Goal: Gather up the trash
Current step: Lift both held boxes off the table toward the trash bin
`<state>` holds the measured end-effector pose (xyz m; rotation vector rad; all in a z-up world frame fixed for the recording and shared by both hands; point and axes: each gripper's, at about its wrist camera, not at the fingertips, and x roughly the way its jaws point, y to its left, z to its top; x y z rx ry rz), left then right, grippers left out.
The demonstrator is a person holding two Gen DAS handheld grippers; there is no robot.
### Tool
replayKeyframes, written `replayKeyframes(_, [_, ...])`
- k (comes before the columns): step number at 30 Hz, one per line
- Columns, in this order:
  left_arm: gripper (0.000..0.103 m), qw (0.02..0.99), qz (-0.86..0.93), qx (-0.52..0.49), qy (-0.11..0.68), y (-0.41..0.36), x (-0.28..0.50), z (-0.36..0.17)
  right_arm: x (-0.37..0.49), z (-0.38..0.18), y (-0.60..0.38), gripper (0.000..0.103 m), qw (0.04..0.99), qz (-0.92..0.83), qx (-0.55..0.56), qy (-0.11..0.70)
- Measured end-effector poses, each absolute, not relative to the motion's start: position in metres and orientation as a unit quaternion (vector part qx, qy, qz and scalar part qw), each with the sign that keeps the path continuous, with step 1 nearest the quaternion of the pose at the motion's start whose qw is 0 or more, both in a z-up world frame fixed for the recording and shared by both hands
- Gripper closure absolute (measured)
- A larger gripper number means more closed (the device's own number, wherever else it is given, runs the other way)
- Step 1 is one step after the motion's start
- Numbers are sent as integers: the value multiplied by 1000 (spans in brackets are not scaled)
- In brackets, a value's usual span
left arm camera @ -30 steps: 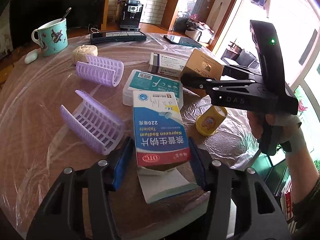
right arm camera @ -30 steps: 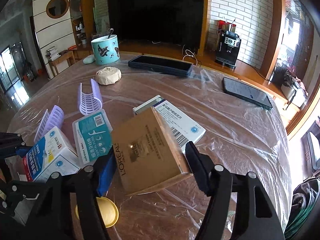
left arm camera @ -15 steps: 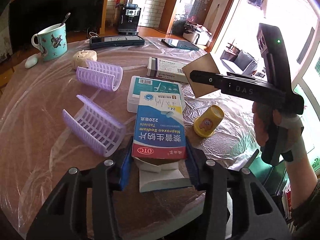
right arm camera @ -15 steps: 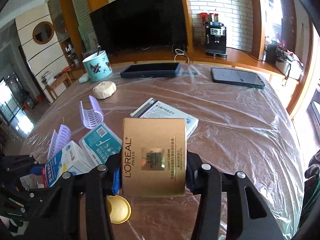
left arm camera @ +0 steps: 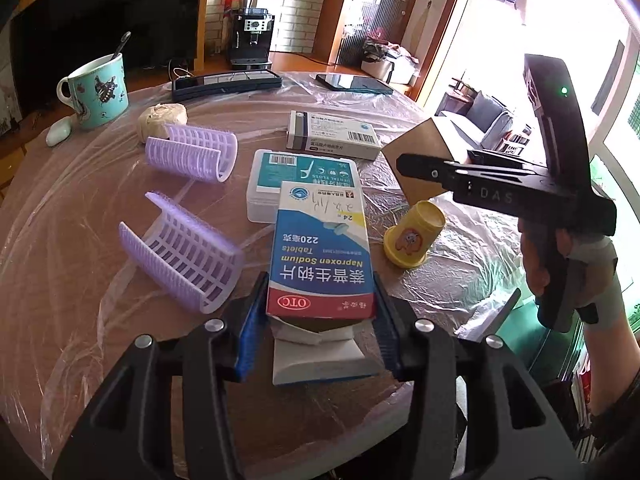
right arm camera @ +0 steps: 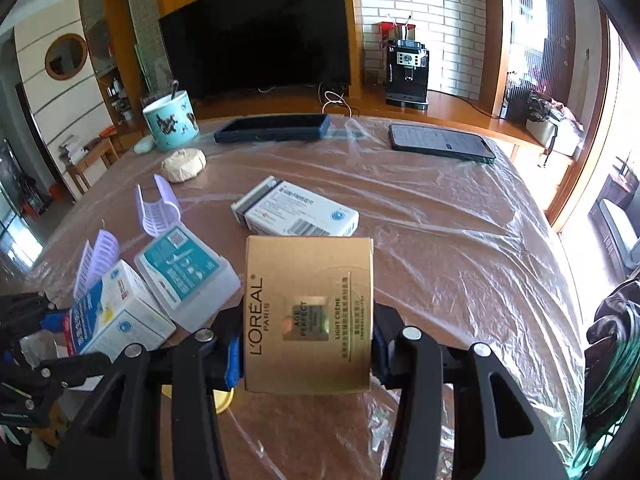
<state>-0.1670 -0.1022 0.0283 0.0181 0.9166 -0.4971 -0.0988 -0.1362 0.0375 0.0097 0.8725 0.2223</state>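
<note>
My left gripper [left arm camera: 318, 312] is shut on a blue and white Naproxen tablet box [left arm camera: 320, 248] with an open flap, held above the table's near edge; the box also shows in the right wrist view [right arm camera: 108, 320]. My right gripper [right arm camera: 308, 344] is shut on a gold L'Oreal box [right arm camera: 308, 312], lifted above the table; in the left wrist view the box [left arm camera: 420, 152] shows behind that gripper. A white medicine box [left arm camera: 334, 134], a dental floss case [left arm camera: 296, 172] and a yellow cup [left arm camera: 414, 234] lie on the plastic-covered table [right arm camera: 460, 240].
Two purple hair rollers [left arm camera: 192, 152] [left arm camera: 184, 256] lie at the left. A teal mug [left arm camera: 98, 90], a beige lump [left arm camera: 162, 118], a dark case [left arm camera: 228, 82] and a phone [right arm camera: 440, 142] sit at the far side. A dark bag [right arm camera: 612, 340] hangs at the right edge.
Both grippers have lifted and pulled back with their boxes. The L'Oreal box has turned from tilted to square with the right camera.
</note>
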Motion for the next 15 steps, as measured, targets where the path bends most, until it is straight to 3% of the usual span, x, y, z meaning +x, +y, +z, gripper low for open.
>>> replayKeyframes(15, [56, 881, -231, 19, 411, -101, -169, 37, -109, 49, -150, 57, 905, 113, 61, 406])
